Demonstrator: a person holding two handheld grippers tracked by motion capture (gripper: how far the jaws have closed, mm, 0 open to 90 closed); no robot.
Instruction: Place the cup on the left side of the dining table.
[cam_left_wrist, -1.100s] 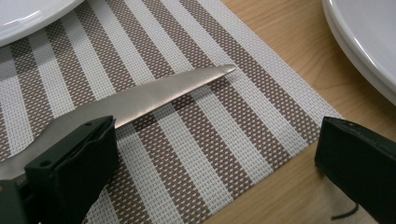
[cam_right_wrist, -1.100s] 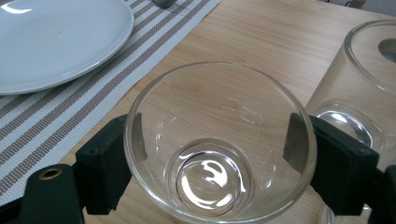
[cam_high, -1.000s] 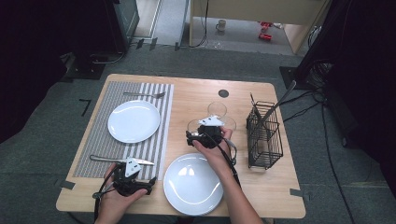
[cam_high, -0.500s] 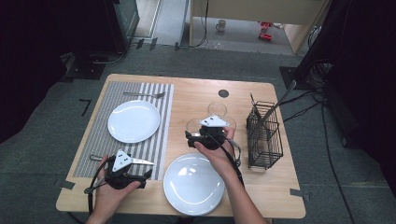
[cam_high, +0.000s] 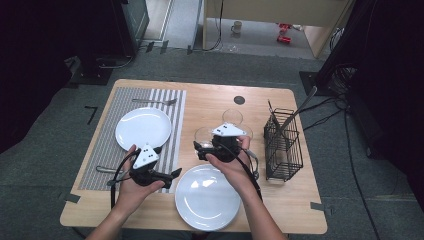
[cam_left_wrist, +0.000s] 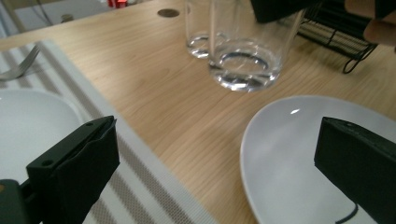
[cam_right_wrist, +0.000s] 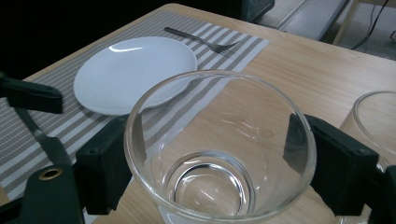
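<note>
Right gripper (cam_high: 204, 151): held in the person's right hand near the middle of the light wooden bench (cam_high: 210, 102); its grey three-cornered plate faces up.
Right jaws: set wide, one black pad on each side of the clear round drinking glass (cam_right_wrist: 219, 149). In the right gripper view both pads lie against the glass wall just below the rim, so the glass is gripped.
Gripped glass: upright and empty, mouth up, in the middle of the bench, just past the far rim of the near white round plate (cam_high: 208, 196). Whether its base rests on the bench cannot be told.
Second clear glass (cam_high: 232, 117): upright, just beyond the gripped one, towards the black wire cutlery rack (cam_high: 284, 145).
Left gripper (cam_high: 173, 174): held in the person's left hand at the near edge of the grey striped placemat (cam_high: 107, 145), pointing towards the near plate.
Left jaws: wide apart, nothing between them. In the left gripper view one pad hangs over the placemat edge and the other over the near plate; neither touches anything.
Far white round plate (cam_high: 143, 128): lies on the placemat.
Metal fork (cam_high: 155, 101): lies on the placemat beyond the far plate.
Cutlery rack: stands at the right side of the bench, with a handle sticking up out of it.
</note>
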